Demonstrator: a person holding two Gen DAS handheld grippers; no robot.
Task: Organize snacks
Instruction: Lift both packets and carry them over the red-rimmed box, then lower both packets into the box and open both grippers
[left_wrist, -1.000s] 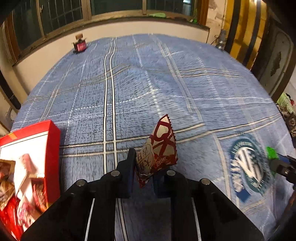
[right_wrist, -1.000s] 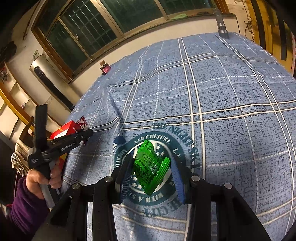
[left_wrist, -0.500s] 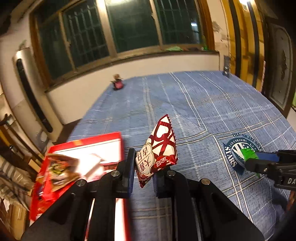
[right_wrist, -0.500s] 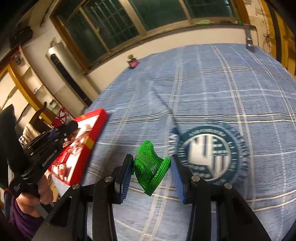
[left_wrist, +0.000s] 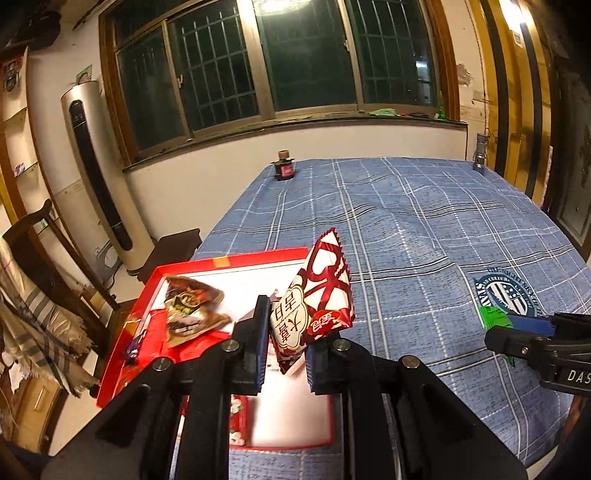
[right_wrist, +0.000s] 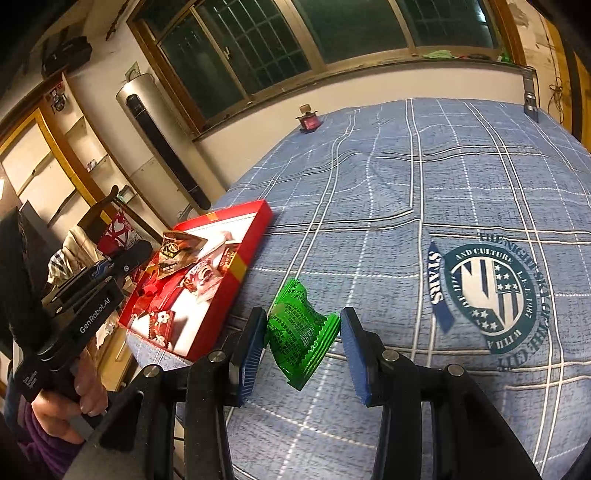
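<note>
**Snacks carried to the box**

Snacks are in both grippers. The left gripper (left_wrist: 282, 345) is clamped on a red packet (left_wrist: 316, 304), which stands upright between the jaws and now hangs over the near end of the red box (left_wrist: 236, 260). A second ago that packet was over bare blue cloth with the box off at the left edge of the view; half a second ago the box had slid in beside the gripper. So the left hand has carried its load across and up, and the packet looks ready to drop once the jaws part.

The right gripper (right_wrist: 303, 341) holds a green packet (right_wrist: 301, 334), pinched at its left side and lower corner, with a gap at the right pad. It was over the round printed crest (right_wrist: 491, 295) a second ago; the crest now lies well to the right and the box (right_wrist: 229, 273) is just to the left. This hand has also swung toward the box but is not yet above it.

Several packets, one of them brown (left_wrist: 192, 312), already lie in the box. It sits at the left edge of the checked cloth (left_wrist: 424, 229). A small jar (left_wrist: 283, 166) stands at the far end, well apart.

Judged from this, the left drop comes first, then the right hand needs a little more travel.
</note>
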